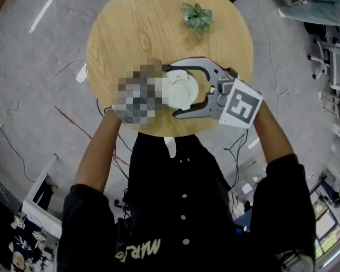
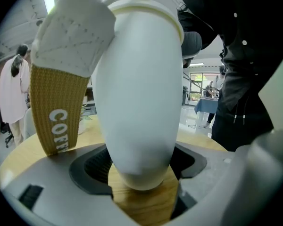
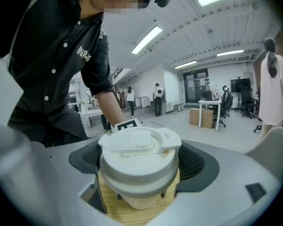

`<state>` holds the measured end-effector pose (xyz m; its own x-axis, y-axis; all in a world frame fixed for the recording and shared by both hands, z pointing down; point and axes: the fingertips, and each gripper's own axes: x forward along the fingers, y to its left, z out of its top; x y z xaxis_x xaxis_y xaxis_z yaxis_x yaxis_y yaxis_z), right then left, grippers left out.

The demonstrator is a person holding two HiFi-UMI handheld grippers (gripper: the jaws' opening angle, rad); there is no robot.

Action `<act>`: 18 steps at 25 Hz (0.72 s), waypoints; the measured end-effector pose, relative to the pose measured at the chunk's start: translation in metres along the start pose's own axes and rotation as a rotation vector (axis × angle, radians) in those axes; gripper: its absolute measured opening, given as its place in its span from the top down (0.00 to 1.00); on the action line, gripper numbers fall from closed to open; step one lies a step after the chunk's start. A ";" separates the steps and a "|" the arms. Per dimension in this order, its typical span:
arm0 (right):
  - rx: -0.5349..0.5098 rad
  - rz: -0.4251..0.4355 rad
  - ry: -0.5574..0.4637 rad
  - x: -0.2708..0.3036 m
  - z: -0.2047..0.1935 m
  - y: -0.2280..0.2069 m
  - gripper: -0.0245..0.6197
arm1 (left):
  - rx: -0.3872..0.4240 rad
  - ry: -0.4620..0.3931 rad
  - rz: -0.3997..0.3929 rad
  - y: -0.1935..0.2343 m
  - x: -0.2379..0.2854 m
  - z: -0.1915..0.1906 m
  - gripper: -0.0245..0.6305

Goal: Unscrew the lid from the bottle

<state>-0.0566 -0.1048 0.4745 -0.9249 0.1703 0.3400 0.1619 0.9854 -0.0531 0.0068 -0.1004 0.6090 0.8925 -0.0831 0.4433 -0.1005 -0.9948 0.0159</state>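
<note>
The white bottle [image 2: 137, 93] stands on the round wooden counter [image 1: 136, 27] close in front of us, with its lid [image 3: 139, 147] still on. We judge it light, stiff and smooth, so the tapered body could spin or slip unless we hold it firmly. The left gripper [image 2: 140, 167] has its fingers [image 2: 90, 167] pressed against the lower body, and the right gripper [image 3: 140, 163] has its fingers clamped on the lid's broad rim, which looks the best purchase for turning.
</note>
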 end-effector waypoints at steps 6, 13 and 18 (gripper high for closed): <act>-0.023 -0.043 0.002 0.004 -0.011 0.007 0.23 | 0.033 0.004 0.006 -0.001 0.005 -0.009 0.41; -0.010 -0.129 -0.018 0.002 -0.012 0.004 0.23 | -0.129 -0.121 0.187 0.007 0.009 0.019 0.38; -0.010 -0.113 0.002 0.002 -0.016 0.007 0.23 | -0.088 -0.117 0.201 0.007 0.011 0.015 0.39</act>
<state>-0.0520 -0.0975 0.4898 -0.9369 0.0585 0.3447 0.0604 0.9982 -0.0054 0.0226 -0.1092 0.6001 0.8949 -0.2903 0.3389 -0.3148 -0.9490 0.0184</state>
